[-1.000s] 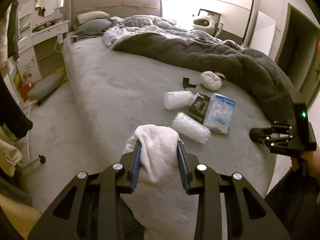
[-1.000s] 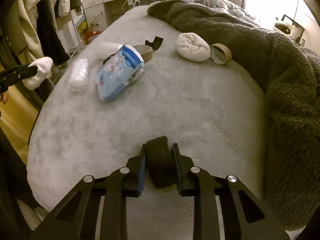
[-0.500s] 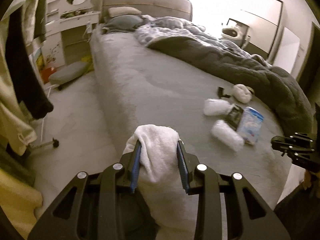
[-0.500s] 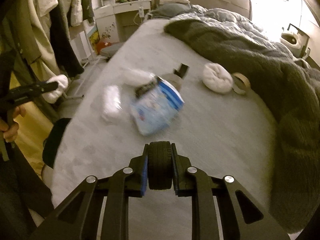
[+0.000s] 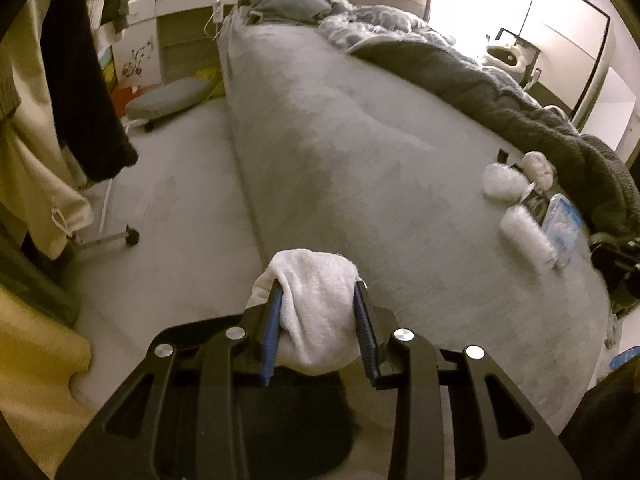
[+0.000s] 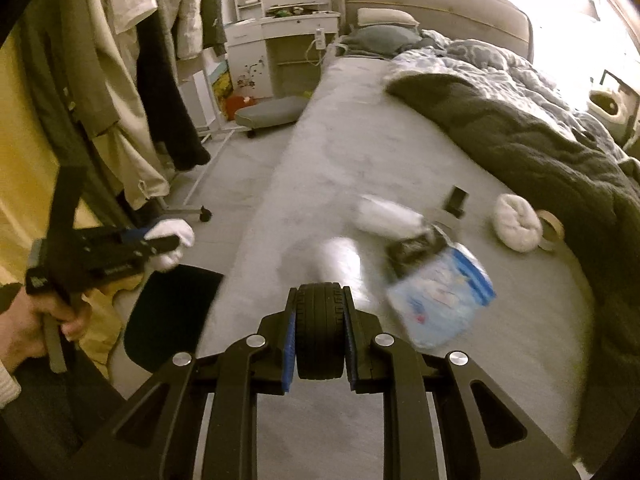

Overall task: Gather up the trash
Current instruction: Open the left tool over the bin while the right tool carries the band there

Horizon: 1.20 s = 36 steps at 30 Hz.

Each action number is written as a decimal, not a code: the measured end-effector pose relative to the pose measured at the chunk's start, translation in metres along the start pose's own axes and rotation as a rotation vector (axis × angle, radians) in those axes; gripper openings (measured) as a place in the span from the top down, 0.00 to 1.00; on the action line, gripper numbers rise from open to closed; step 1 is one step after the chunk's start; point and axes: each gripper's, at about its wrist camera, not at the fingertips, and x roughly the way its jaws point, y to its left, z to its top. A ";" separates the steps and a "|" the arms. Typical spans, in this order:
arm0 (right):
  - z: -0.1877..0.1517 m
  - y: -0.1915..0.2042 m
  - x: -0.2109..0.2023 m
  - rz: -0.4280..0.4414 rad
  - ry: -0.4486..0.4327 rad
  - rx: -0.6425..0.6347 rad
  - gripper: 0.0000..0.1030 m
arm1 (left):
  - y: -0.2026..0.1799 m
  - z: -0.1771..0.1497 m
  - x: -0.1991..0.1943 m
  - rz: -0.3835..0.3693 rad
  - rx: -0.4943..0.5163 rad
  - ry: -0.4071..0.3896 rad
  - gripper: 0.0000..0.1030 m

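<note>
The bed (image 5: 360, 168) fills both views, a pale grey plush cover with a dark blanket (image 6: 540, 140) heaped along its far side. On the floor beside the bed lies a black bin (image 6: 172, 312), a dark opening seen plainly only from the right wrist; in the left wrist view it shows as a dark shape under the tongs.

On the cover sits a blurred cluster: a blue-and-white pack (image 6: 440, 300), two fuzzy white rolls (image 5: 526, 232), a small dark wrapper (image 6: 416, 246), a white rolled cloth (image 6: 516, 222) and a tape ring (image 6: 554, 230) just beside it. The tape ring shows only in the right wrist view.

The left gripper (image 5: 320, 320) is clamped on a white cloth wad (image 5: 316, 300), crumpled and soft, bulging above and below the blue pads, held off the bed's edge over the floor. From the right wrist view the same gripper (image 6: 160, 244) points level to the right, the wad at its tip above the bin, the left hand (image 6: 36, 320) wrapped round the handle.

The right gripper (image 6: 320, 340) is closed narrow on a small black tyre (image 6: 320, 328), ribbed tread facing the camera, held above the bed's near end. In the left wrist view this gripper is only a dark blur at the right edge.
</note>
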 end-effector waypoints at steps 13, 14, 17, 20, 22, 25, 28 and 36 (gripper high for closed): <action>0.026 0.074 0.021 0.068 0.009 -0.026 0.81 | 0.036 -0.032 0.029 0.044 -0.027 0.169 0.65; 0.027 0.078 0.023 0.074 0.011 -0.029 0.81 | 0.038 -0.035 0.032 0.046 -0.027 0.182 0.65; 0.032 0.094 0.029 0.095 0.017 -0.028 0.81 | 0.045 -0.045 0.041 0.043 -0.033 0.241 0.65; 0.036 0.107 0.033 0.121 0.021 -0.020 0.81 | 0.054 -0.056 0.050 0.036 -0.052 0.298 0.64; 0.038 0.118 0.037 0.135 0.029 -0.019 0.81 | 0.060 -0.062 0.055 0.044 -0.060 0.327 0.64; 0.039 0.130 0.044 0.149 0.039 -0.019 0.81 | 0.065 -0.069 0.059 0.047 -0.073 0.359 0.64; 0.039 0.143 0.053 0.151 0.061 -0.021 0.81 | 0.071 -0.076 0.061 0.045 -0.094 0.393 0.64; 0.039 0.148 0.073 0.137 0.121 -0.016 0.81 | 0.084 -0.087 0.059 0.035 -0.132 0.417 0.46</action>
